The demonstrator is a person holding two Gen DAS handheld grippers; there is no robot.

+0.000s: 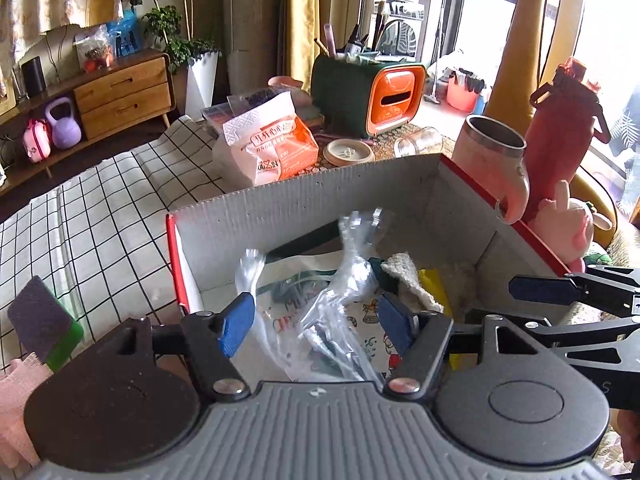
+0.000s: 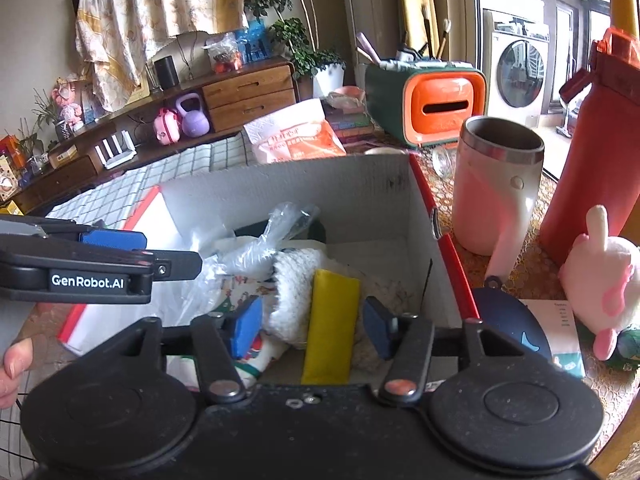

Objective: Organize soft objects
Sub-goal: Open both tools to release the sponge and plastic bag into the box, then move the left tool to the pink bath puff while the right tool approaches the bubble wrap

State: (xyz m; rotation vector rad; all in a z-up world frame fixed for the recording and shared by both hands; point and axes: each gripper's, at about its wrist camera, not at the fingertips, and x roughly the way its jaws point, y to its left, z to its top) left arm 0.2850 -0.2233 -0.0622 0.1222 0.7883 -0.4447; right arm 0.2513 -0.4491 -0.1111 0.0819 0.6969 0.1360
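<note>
Left gripper (image 1: 316, 322) spread wide around a crinkled plastic bag (image 1: 340, 280) – nothing pinched. Right gripper (image 2: 312, 326) equally agape above the yellow pouch (image 2: 330, 326), both inside the cardboard box (image 1: 304, 208). Probably light, limp, slippery (best pinched mid-bunch).

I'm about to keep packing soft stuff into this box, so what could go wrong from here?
1. The crinkled clear plastic bag lies between the open left tongs; lifting out may snag it.
2. The pink-and-steel tumbler and tall red bottle stand beside the grey cardboard box; reaching for the pink plush toy could topple them.
</note>
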